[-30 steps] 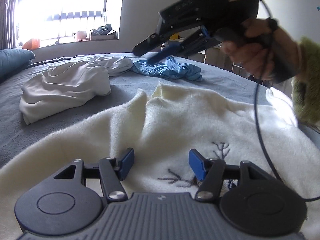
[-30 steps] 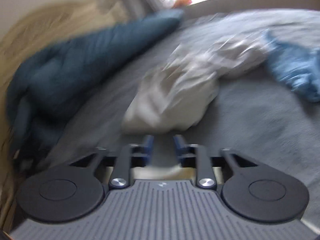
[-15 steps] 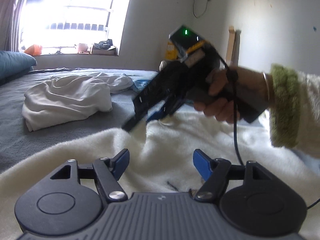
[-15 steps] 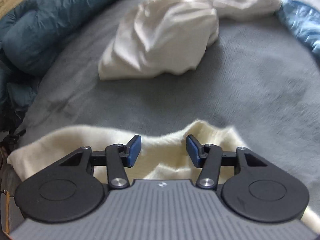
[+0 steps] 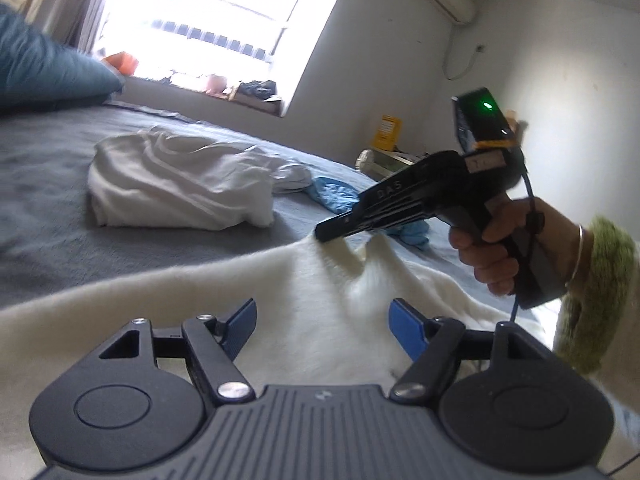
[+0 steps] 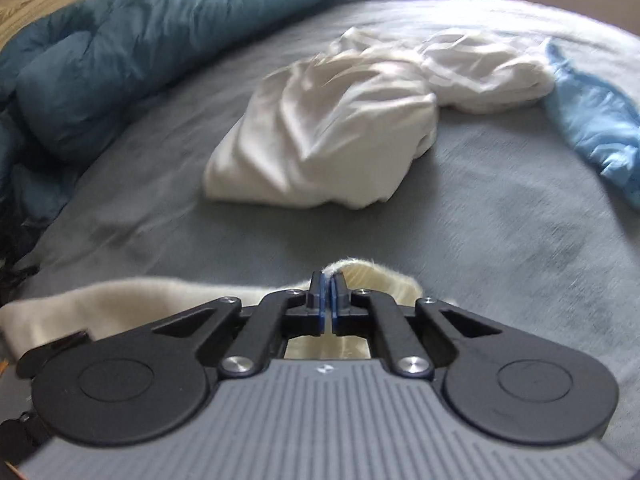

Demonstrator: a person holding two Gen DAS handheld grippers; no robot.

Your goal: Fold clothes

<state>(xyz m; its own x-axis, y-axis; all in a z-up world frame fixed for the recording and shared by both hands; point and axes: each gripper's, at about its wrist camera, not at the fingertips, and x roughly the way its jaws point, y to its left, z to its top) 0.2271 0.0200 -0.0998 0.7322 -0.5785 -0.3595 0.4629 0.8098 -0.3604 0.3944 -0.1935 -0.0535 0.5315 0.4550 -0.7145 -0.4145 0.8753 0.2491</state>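
Right jaws pinched on the cream sweater's edge, left jaws opening over its body.

Your right gripper (image 6: 329, 292) has its blue pads closed tight on a raised fold of the cream fleece sweater (image 5: 320, 300), at the edge lying toward 12 o'clock on the grey bed (image 6: 500, 240). Your left gripper (image 5: 322, 322) is opening, with the sweater spread below its fingers and nothing pressed between them. The sweater fills the near part of the left wrist view, from 6 o'clock up to the centre. It looks soft, thick and light: expect it to sag and stretch from a single pinch, not slide. Take a matching hold with the left at the same edge so it lifts evenly. The white garment (image 6: 332, 128) lies at about 12 o'clock and the blue garment (image 6: 592, 120) at 2 o'clock, both well apart from the sweater.
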